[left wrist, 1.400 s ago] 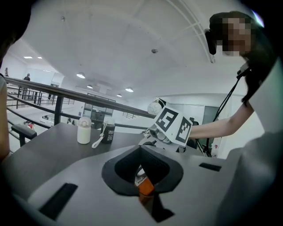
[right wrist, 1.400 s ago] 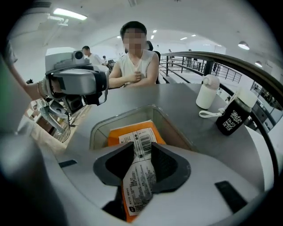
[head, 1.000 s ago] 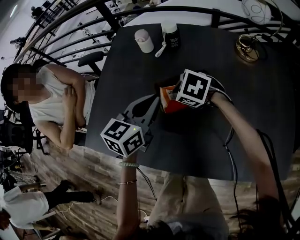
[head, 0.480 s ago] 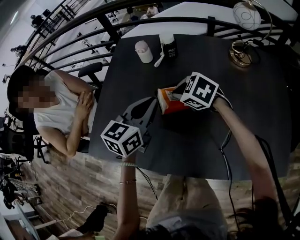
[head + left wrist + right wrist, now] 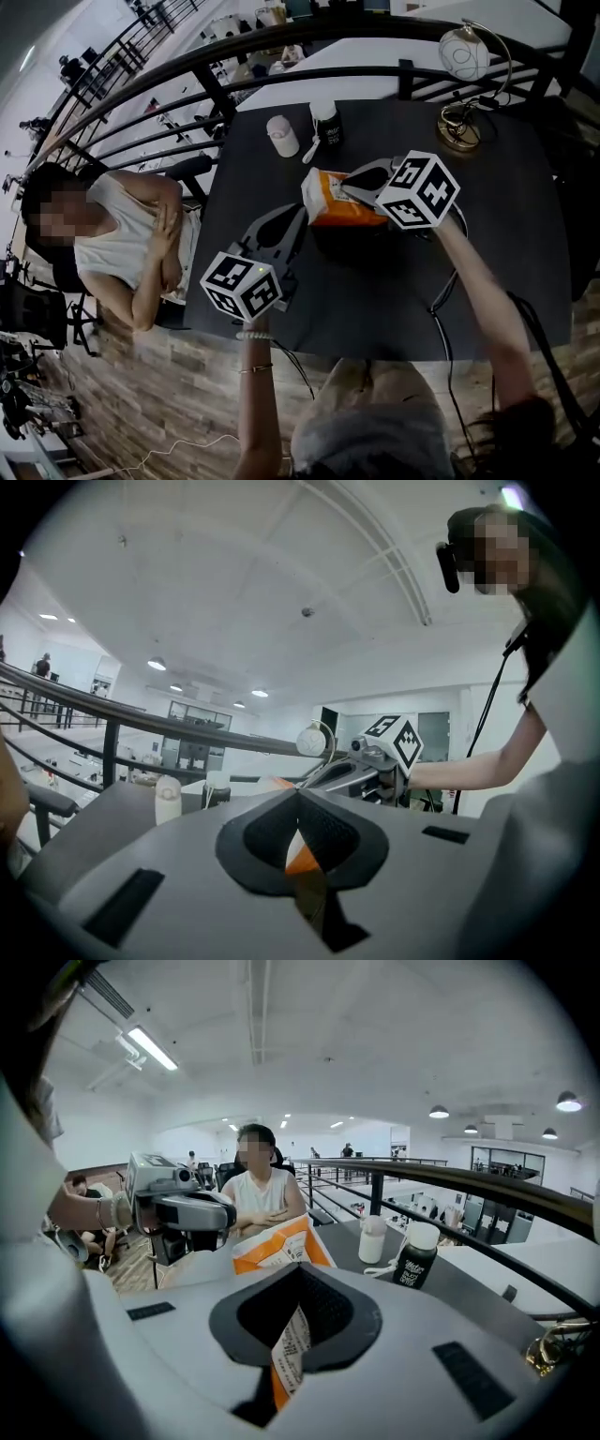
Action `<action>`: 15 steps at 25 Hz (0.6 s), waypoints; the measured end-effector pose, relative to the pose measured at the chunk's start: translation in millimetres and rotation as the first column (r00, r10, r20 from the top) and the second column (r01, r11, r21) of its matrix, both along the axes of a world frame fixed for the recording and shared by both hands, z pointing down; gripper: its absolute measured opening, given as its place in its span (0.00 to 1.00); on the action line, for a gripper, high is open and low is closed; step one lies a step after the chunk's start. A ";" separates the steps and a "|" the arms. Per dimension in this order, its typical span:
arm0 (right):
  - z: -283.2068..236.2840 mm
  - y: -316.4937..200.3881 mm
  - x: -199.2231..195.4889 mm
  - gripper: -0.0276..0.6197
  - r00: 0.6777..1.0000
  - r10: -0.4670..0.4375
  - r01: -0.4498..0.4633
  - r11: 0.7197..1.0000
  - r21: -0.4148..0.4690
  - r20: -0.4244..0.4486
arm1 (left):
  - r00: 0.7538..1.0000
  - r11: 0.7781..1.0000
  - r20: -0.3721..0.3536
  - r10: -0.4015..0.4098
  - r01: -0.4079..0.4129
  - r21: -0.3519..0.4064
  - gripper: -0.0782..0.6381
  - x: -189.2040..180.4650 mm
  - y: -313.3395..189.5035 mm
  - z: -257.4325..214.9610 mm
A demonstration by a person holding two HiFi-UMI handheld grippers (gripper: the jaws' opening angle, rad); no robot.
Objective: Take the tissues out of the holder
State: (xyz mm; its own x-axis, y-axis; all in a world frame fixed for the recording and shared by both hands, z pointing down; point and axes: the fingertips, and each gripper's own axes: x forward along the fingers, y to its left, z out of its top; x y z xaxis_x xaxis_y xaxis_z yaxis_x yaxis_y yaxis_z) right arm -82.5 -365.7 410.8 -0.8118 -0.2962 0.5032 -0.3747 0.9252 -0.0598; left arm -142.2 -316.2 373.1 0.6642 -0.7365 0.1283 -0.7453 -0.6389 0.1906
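Note:
The orange and white tissue pack (image 5: 330, 202) hangs above the dark table (image 5: 487, 244), clear of it. My right gripper (image 5: 349, 187) is shut on the pack's top flap, and the printed flap (image 5: 289, 1344) shows pinched between its jaws. The pack's body (image 5: 281, 1246) spreads out just beyond them. My left gripper (image 5: 302, 210) points at the pack's lower left edge with its jaws together. A thin sliver (image 5: 302, 850), white and orange above and dark below, shows in their slit; I cannot tell whether it is pinched. The holder is lost in the dark patch under the pack.
At the table's far edge stand a white bottle (image 5: 282, 136) and a black bottle (image 5: 326, 122). A globe lamp (image 5: 462, 54) stands far right. A railing (image 5: 187, 89) runs behind the table. A person (image 5: 122, 234) sits at the left. A cable (image 5: 442, 292) trails off the near edge.
My right gripper has risen and tilted up, lifting the tissue pack well above where it sat. My left gripper has come up a little beside it.

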 end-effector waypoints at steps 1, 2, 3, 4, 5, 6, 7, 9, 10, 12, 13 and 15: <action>-7.0 0.6 0.8 0.06 1.000 0.005 -0.005 1.000 0.013 0.010 | 1.000 1.000 -0.001 0.004 -0.004 0.012 0.12 -0.1 -0.3 -5.0; -13.6 0.7 1.5 0.06 1.000 0.009 -0.010 1.000 0.026 0.018 | 1.000 1.000 -0.002 0.008 -0.008 0.024 0.12 -0.2 -0.8 -9.9; -19.9 0.8 1.9 0.06 1.000 0.013 -0.014 0.999 0.039 0.024 | 1.000 0.999 -0.002 0.012 -0.012 0.036 0.12 -0.3 -1.2 -14.9; -26.1 1.0 2.1 0.06 0.999 0.015 -0.017 0.999 0.051 0.030 | 1.000 0.999 -0.002 0.015 -0.015 0.048 0.12 -0.5 -1.3 -19.9; -32.0 1.6 2.1 0.06 0.999 0.017 -0.019 0.998 0.062 0.035 | 1.000 0.998 -0.002 0.018 -0.017 0.059 0.12 -0.9 -0.9 -24.8; -37.4 2.8 1.7 0.06 0.999 0.018 -0.021 0.997 0.072 0.039 | 1.000 0.997 -0.001 0.020 -0.020 0.070 0.12 -1.4 0.2 -29.2; -42.2 4.6 1.3 0.06 0.999 0.019 -0.022 0.996 0.081 0.043 | 1.000 0.997 0.000 0.023 -0.023 0.079 0.12 -2.0 1.8 -32.9; -50.2 8.5 0.6 0.06 0.998 0.023 -0.028 0.994 0.101 0.050 | 1.000 0.995 0.004 0.029 -0.029 0.095 0.12 -3.6 5.6 -37.9; -53.3 10.3 0.6 0.06 0.998 0.025 -0.031 0.993 0.110 0.055 | 0.999 0.994 0.006 0.032 -0.032 0.101 0.12 -4.4 7.2 -39.3; -58.3 13.0 1.8 0.06 0.997 0.029 -0.037 0.992 0.124 0.065 | 0.999 0.993 0.008 0.036 -0.036 0.110 0.12 -5.6 9.3 -40.8; -60.7 14.1 3.2 0.06 0.997 0.030 -0.039 0.991 0.129 0.071 | 0.999 0.993 0.009 0.036 -0.037 0.114 0.12 -5.9 9.9 -41.9; -65.4 17.2 7.1 0.06 0.996 0.031 -0.043 0.990 0.134 0.086 | 0.999 0.992 0.009 0.035 -0.036 0.121 0.12 -5.6 12.5 -44.9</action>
State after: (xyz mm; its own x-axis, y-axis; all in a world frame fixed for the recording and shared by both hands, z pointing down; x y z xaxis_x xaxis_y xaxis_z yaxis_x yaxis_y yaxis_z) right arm -75.4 -348.5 345.4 -0.8364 -0.3878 0.3873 -0.4078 0.9125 0.0331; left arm -147.8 -303.7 328.1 0.6899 -0.7226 0.0436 -0.7225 -0.6833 0.1053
